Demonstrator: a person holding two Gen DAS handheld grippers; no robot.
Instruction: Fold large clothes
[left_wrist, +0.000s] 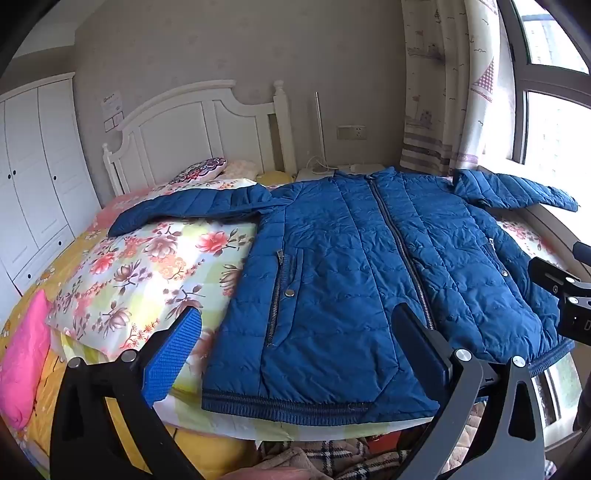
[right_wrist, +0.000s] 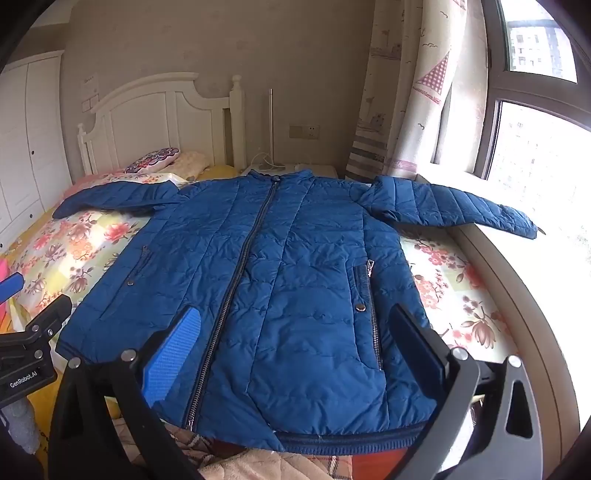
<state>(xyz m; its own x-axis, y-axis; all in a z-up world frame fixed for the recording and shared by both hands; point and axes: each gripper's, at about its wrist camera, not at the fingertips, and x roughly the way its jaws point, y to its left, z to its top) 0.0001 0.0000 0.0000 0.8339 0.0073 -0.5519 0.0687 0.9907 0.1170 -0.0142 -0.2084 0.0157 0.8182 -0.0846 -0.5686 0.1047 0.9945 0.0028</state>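
1. Plainly, one quilted blue zip-front puffer jacket (left_wrist: 354, 280) lies face up on the floral-print quilt (left_wrist: 147, 273) of the bed, zipped shut, its collar toward the white wooden headboard (left_wrist: 192, 129) and its ribbed hem at the near edge.
2. Two sleeves are spread out sideways: one rests across the quilt toward the white wardrobe (left_wrist: 33, 177), the other reaches onto the window ledge (right_wrist: 517, 280) (its cuff is washed out by daylight).
3. Two zipped side pockets show on the jacket front, each with one metal snap beside it.
4. Two grippers are in view. The left gripper (left_wrist: 299, 350) hovers over the jacket's near left part with its fingers spread wide, holding nothing; one blue ribbed pad (left_wrist: 173, 354) faces the camera, the other finger shows only its dark edge.
5. The right gripper (right_wrist: 299, 350) hangs over the near right part of the jacket, fingers likewise wide apart and empty.
6. Two small pillows sit by the headboard, one patterned purple cushion (right_wrist: 153, 158) and one pale one behind it, hard to make out.
7. One pink cushion (left_wrist: 22, 362) is cut off at the left rim.
8. Below the hem, a plaid blanket (left_wrist: 332, 458) is partly hidden by the gripper frames.
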